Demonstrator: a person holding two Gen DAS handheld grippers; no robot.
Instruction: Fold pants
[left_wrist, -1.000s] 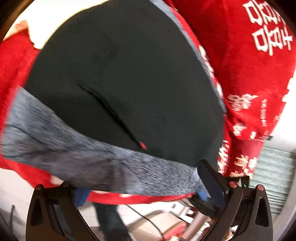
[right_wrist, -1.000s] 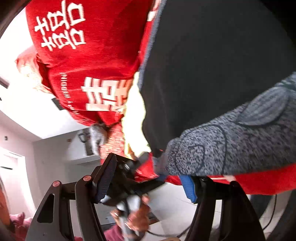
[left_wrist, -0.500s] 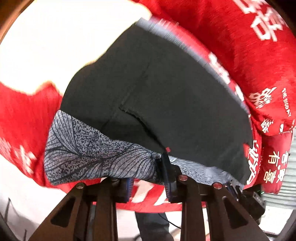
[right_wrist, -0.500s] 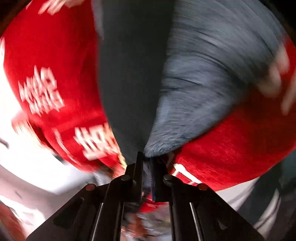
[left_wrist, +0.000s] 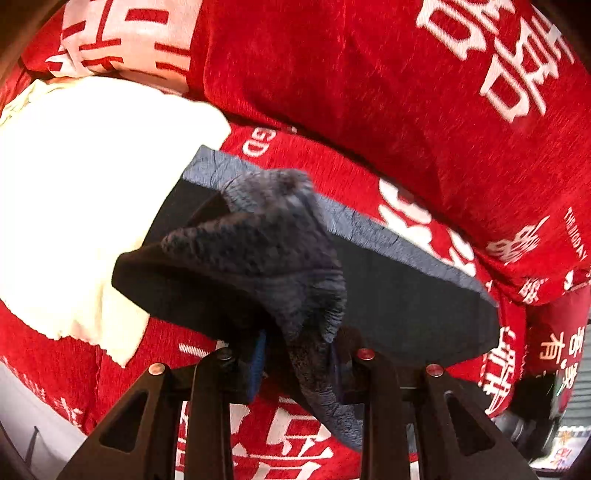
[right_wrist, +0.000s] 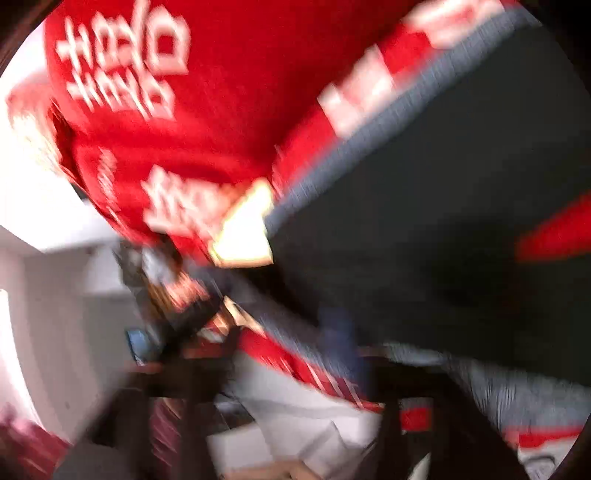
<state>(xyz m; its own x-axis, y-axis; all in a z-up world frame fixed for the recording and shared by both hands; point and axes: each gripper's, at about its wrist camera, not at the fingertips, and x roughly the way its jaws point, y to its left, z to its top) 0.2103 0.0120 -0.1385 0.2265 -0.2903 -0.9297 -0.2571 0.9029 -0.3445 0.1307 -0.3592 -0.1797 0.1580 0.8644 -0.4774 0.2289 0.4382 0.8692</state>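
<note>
The black pants (left_wrist: 399, 295) with a grey patterned waistband lie on a red bedspread (left_wrist: 369, 92). My left gripper (left_wrist: 295, 362) is shut on the grey waistband (left_wrist: 288, 258), lifted and bunched over the black cloth. The right wrist view is badly blurred: the black pants (right_wrist: 424, 221) fill its right side with a grey edge band (right_wrist: 369, 140). My right gripper (right_wrist: 295, 373) shows only as smeared dark fingers, seemingly spread apart, with grey cloth (right_wrist: 517, 391) near the right finger.
A cream-white cloth (left_wrist: 74, 203) lies on the bed left of the pants. A red cushion with white characters (left_wrist: 480, 74) rises behind. White walls and room clutter (right_wrist: 55, 295) show in the right wrist view.
My left gripper has lifted the grey waistband up and forward over the pants. My right gripper was shut on the waistband half a second ago and now swings fast, fingers looking spread.
</note>
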